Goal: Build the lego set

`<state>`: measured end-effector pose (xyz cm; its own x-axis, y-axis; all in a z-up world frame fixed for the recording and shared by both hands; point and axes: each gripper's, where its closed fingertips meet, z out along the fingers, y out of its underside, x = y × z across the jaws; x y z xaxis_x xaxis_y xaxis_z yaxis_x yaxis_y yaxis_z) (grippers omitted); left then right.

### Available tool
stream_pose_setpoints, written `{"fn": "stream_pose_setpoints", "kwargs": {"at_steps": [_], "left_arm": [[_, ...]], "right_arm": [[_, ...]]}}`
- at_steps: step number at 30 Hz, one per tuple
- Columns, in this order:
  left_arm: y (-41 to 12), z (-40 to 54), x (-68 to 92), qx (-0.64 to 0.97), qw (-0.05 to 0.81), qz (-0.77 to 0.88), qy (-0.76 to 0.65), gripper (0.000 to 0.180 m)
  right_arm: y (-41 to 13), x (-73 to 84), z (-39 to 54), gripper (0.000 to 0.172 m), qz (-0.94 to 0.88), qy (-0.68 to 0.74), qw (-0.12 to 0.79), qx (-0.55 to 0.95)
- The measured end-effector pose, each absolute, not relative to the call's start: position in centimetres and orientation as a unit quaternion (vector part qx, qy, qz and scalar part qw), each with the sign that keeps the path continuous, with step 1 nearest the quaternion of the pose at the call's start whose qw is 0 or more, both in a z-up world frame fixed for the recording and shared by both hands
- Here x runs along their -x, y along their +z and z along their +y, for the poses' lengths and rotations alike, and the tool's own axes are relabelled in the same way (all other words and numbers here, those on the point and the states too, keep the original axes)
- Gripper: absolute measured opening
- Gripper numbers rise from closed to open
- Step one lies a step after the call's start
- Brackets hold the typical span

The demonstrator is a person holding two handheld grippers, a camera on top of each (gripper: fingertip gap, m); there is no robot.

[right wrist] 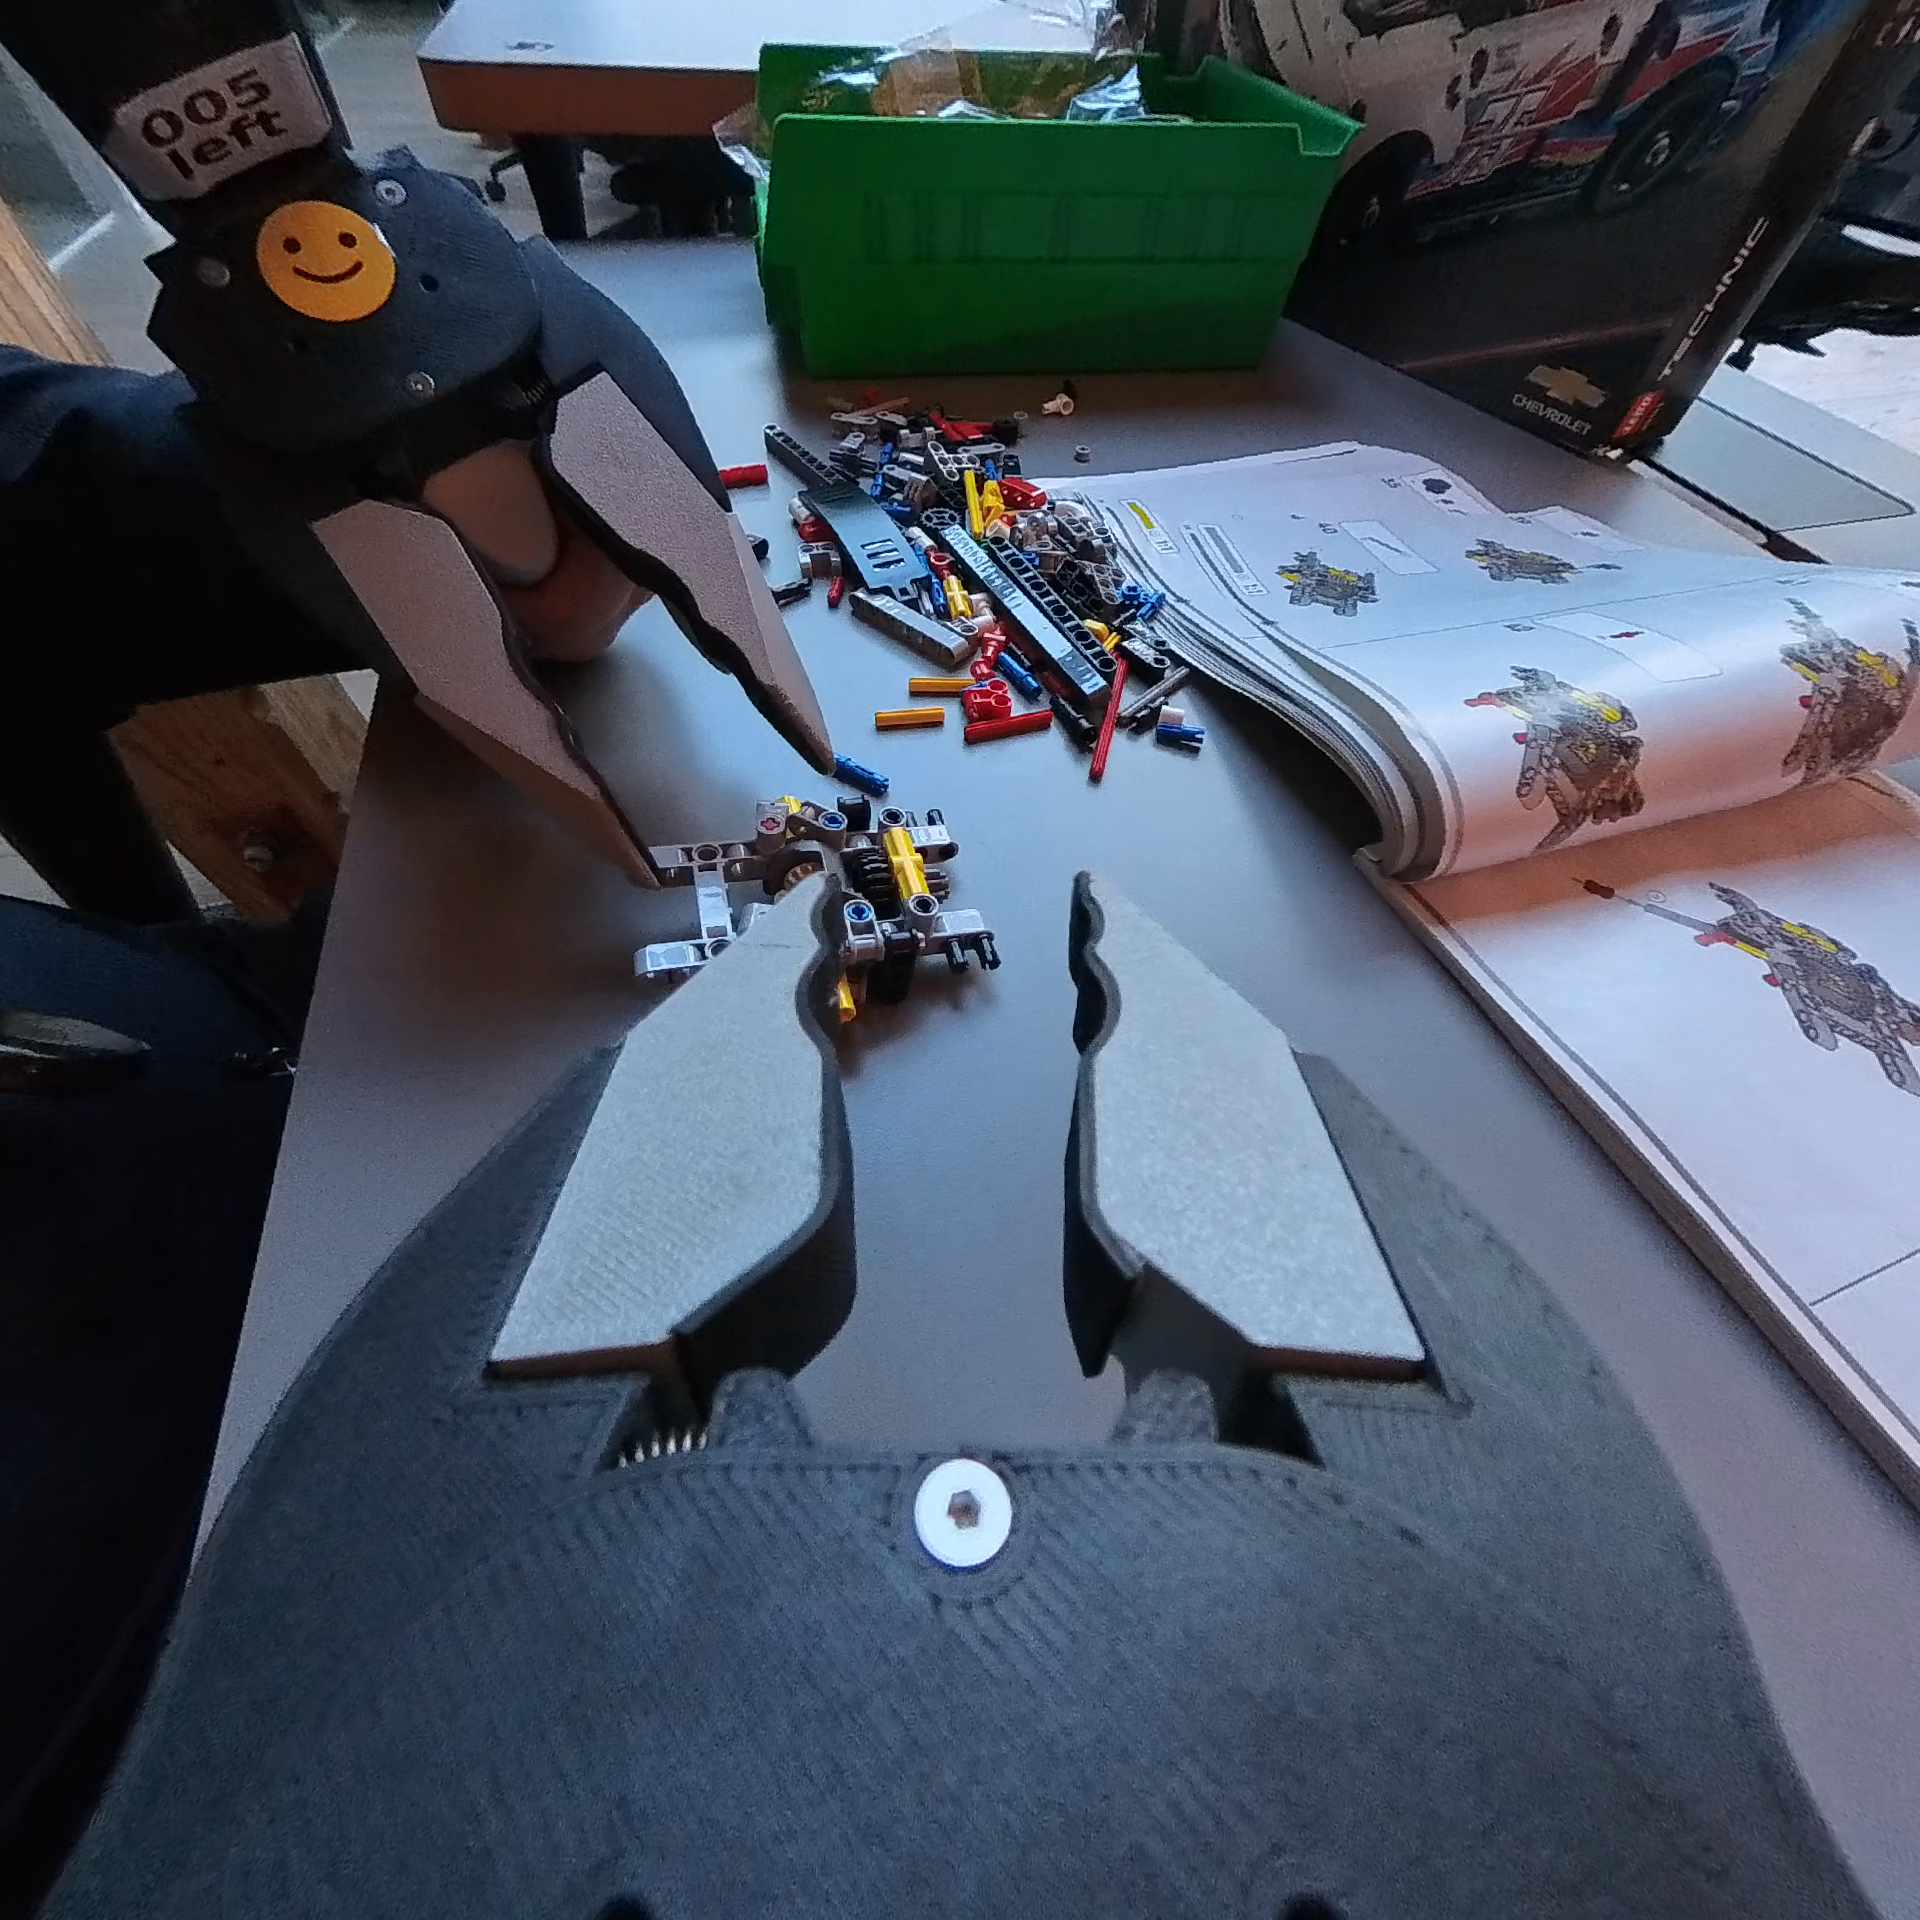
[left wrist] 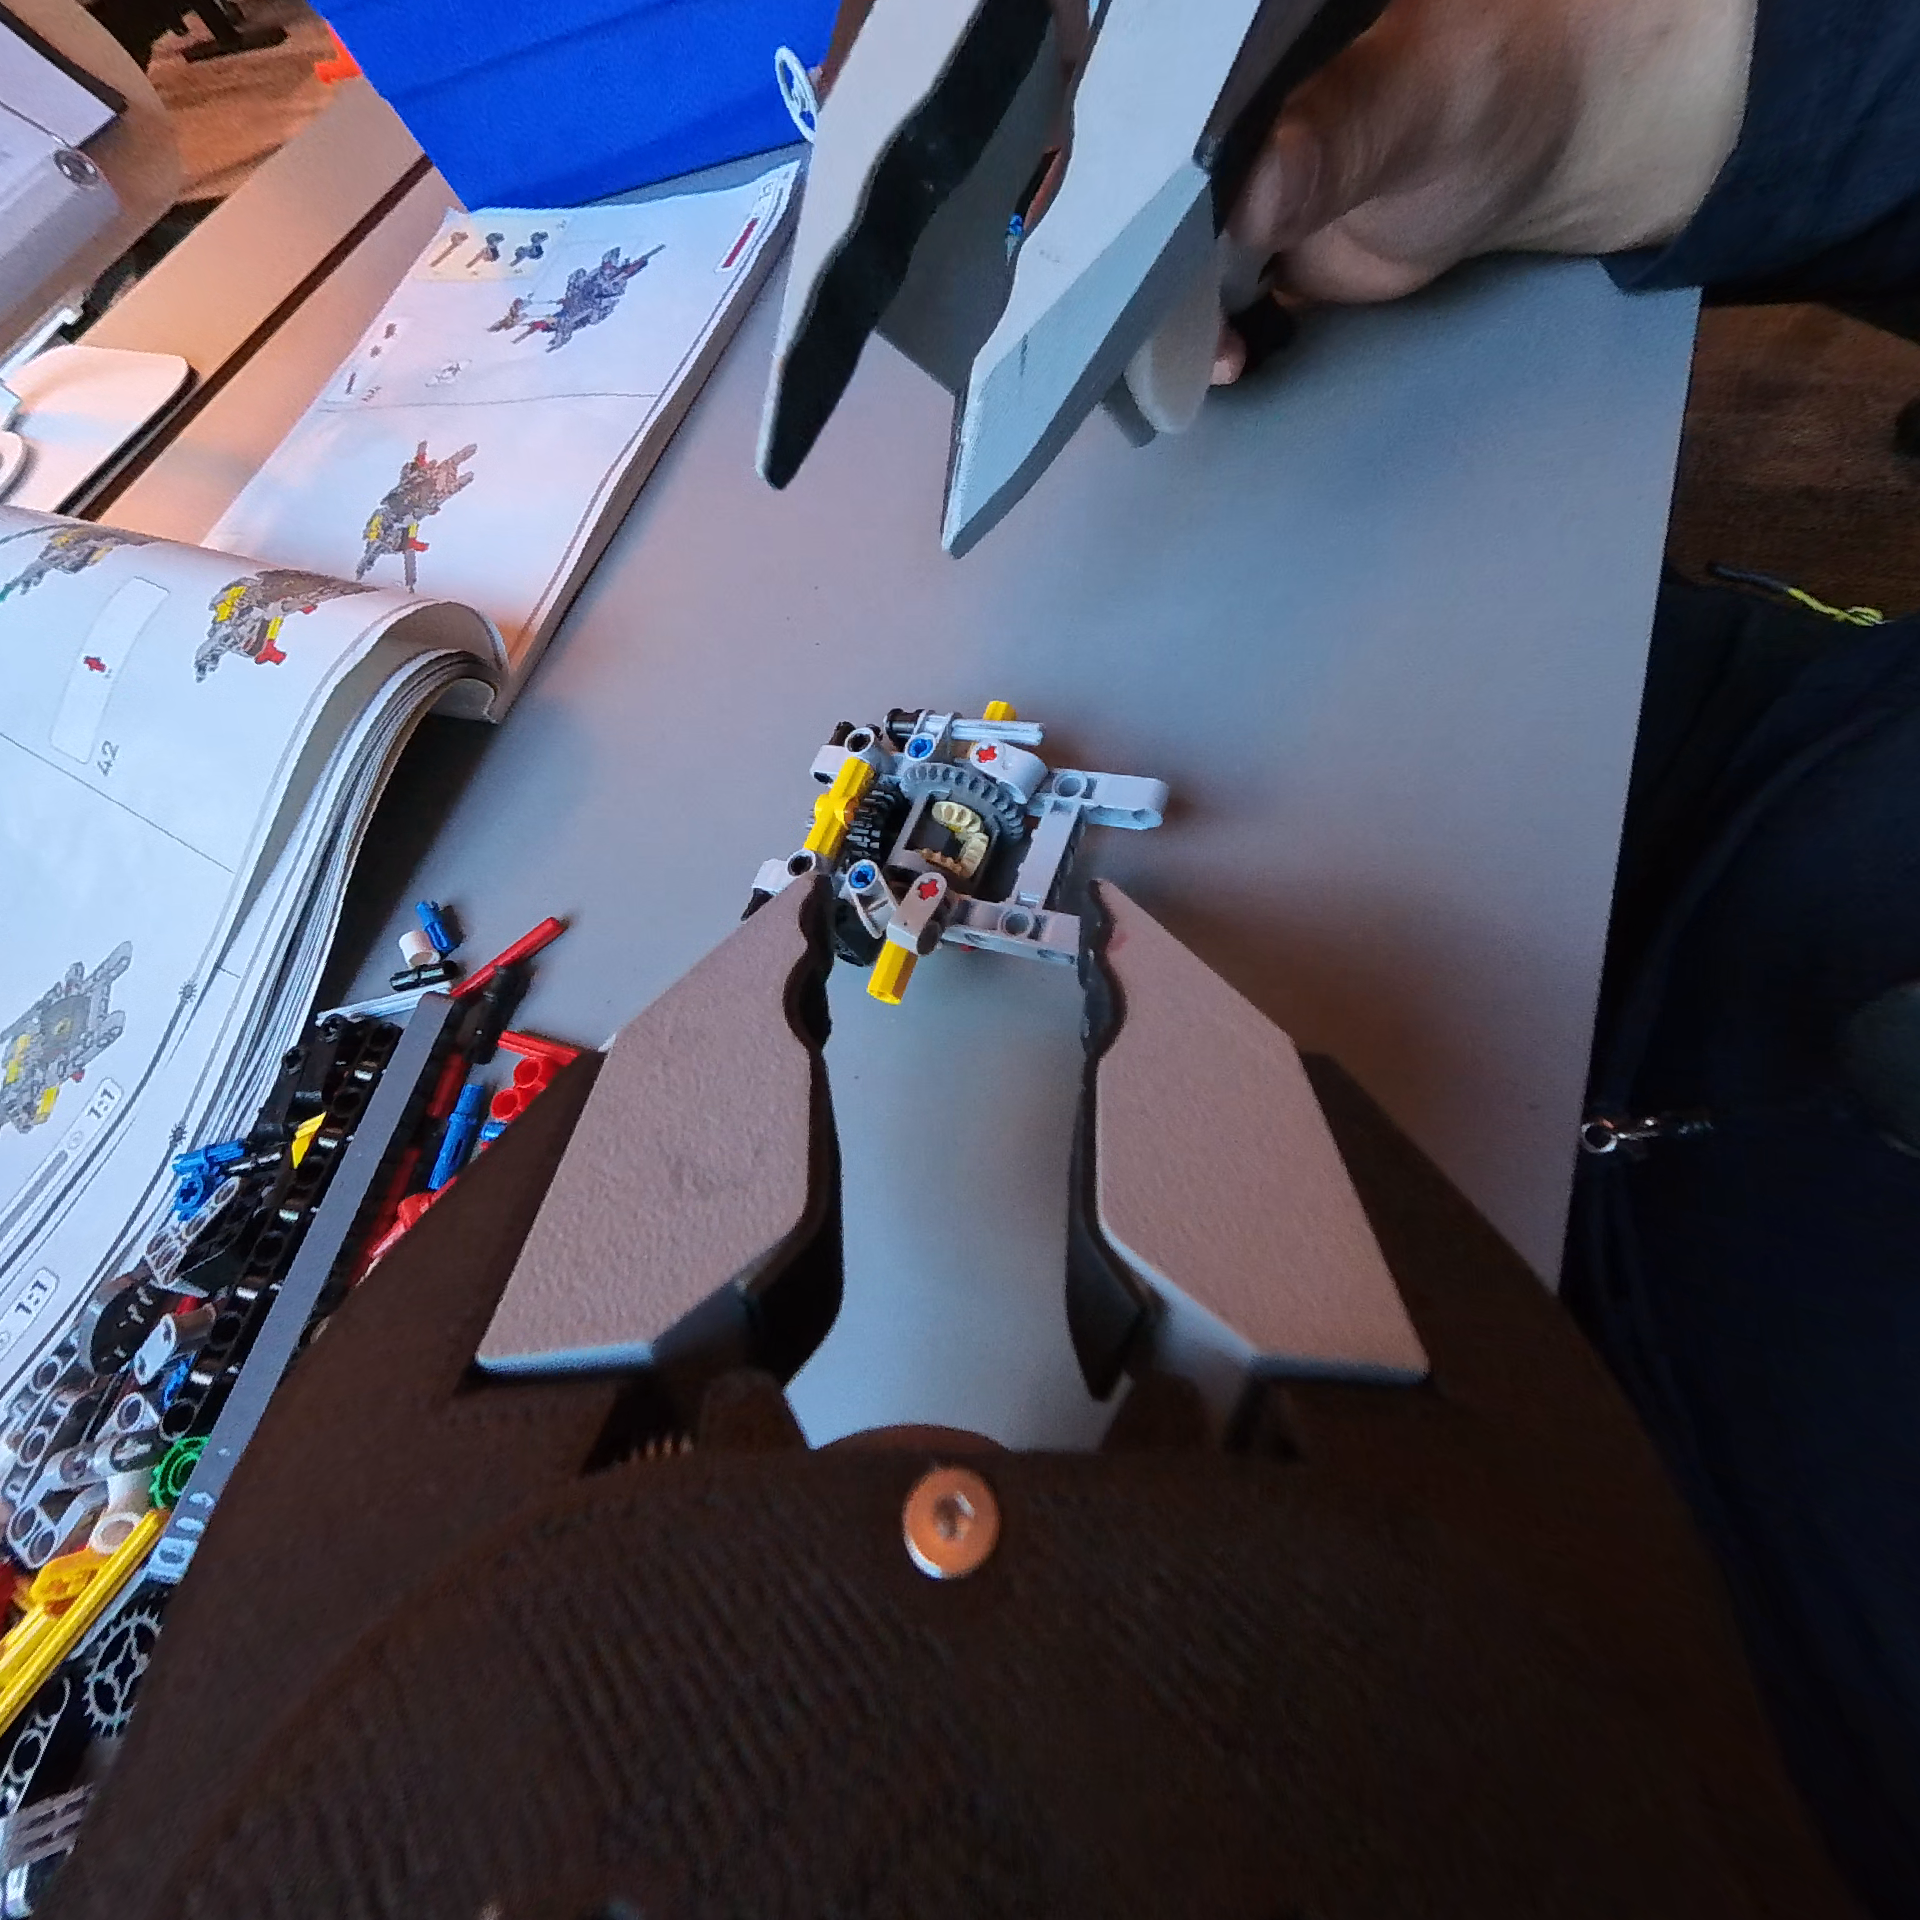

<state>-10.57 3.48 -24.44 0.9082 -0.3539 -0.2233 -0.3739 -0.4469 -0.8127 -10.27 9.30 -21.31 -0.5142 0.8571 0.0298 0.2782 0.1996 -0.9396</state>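
The left claw (left wrist: 951,904) is spread, its tips flanking the near side of a small gear assembly (left wrist: 935,821) that sits partly built on the tabletop (left wrist: 1351,727). One finger (right wrist: 623,831) touches the assembly's grey frame; the other is clear of it, beside a blue pin (right wrist: 860,771). The right claw (right wrist: 951,894) is also spread, holds nothing and hovers above the assembly. Beyond lie a pile of loose parts (right wrist: 987,582) and an open manual (right wrist: 1558,675). Farther back, a green bin (right wrist: 1039,281) holds crumpled plastic bags, next to a dark box (right wrist: 1558,208).
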Motion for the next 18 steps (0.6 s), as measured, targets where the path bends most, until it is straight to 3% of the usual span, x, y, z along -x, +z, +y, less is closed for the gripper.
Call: {"fn": "stream_pose_setpoints", "kwargs": {"at_steps": [18], "left_arm": [[-24.89,3.58,10.56,0.856,0.468,0.217,0.016,0.045]], "right_arm": [[-21.71,10.07,8.81,0.024,-0.730,0.486,0.284,0.387]]}}
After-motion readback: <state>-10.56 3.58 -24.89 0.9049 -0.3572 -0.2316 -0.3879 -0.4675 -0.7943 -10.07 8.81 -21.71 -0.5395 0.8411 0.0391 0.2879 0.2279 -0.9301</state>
